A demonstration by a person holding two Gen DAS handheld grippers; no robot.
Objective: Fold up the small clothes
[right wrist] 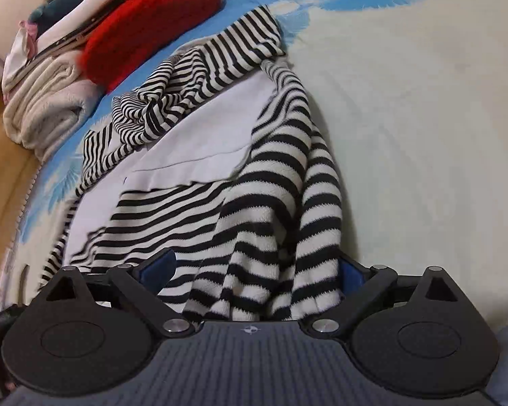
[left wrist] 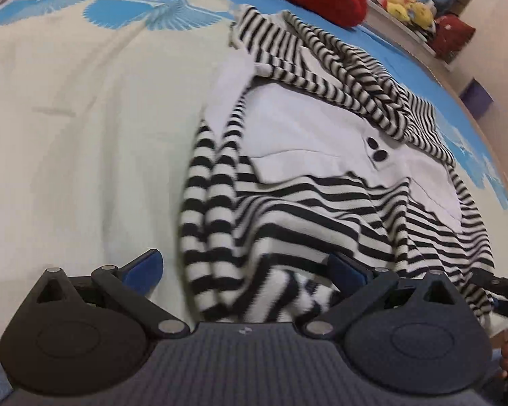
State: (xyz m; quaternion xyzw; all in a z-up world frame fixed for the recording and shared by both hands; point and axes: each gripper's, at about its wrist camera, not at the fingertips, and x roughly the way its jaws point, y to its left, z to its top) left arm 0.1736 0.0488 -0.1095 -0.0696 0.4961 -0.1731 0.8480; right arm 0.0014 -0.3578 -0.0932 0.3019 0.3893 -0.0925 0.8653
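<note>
While both grippers point down at the bed (left wrist: 67,142), a black-and-white striped garment (left wrist: 304,209) with a plain white panel lies crumpled on the pale bedspread. Seen from the left wrist, it spreads from the centre out toward 2 o'clock, and two dark buttons (left wrist: 377,150) sit on the white panel. The left gripper (left wrist: 244,267) has its jaws spread wide, with striped cloth bunched between the blue pads; whether a pad touches the cloth I cannot tell. At 4 o'clock in that view the right gripper's edge (left wrist: 504,287) shows.

From the right wrist, the garment runs from 11 o'clock down to 6 o'clock. The right gripper (right wrist: 257,267) also stands wide, a striped fold between its fingers, not pinched. A red knit item (right wrist: 152,27) lies at 11 o'clock beyond the garment, beside a stack of folded clothes (right wrist: 47,101) at 10 o'clock.
</note>
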